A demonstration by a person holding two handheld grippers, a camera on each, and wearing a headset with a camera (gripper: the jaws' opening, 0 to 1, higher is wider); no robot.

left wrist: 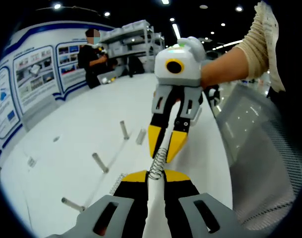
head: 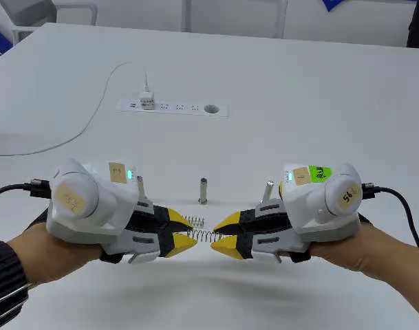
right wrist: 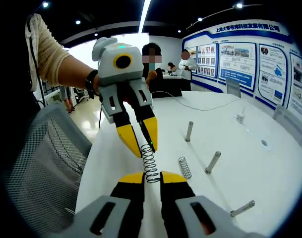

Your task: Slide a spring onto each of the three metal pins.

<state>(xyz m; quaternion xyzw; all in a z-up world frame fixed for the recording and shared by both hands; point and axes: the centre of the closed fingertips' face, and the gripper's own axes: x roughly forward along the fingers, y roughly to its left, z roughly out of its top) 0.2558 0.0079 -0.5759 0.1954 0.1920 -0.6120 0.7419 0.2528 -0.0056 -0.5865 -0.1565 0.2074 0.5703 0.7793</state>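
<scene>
A small steel spring (head: 204, 236) hangs level just above the white table, held at both ends. My left gripper (head: 188, 236) is shut on its left end and my right gripper (head: 221, 237) on its right end, their yellow tips facing each other. The same spring (left wrist: 157, 162) runs from my left gripper (left wrist: 155, 176) up to the right gripper's tips. In the right gripper view the spring (right wrist: 149, 163) rises from my right gripper (right wrist: 151, 177). Three bare metal pins (head: 141, 185) (head: 203, 190) (head: 268, 191) stand upright just behind. A second spring (head: 194, 221) lies on the table.
A white power strip (head: 173, 107) with a plugged charger and cable lies farther back on the table (head: 298, 103). A grey mesh chair (right wrist: 46, 163) stands off the table's edge. People stand at a distance in the room.
</scene>
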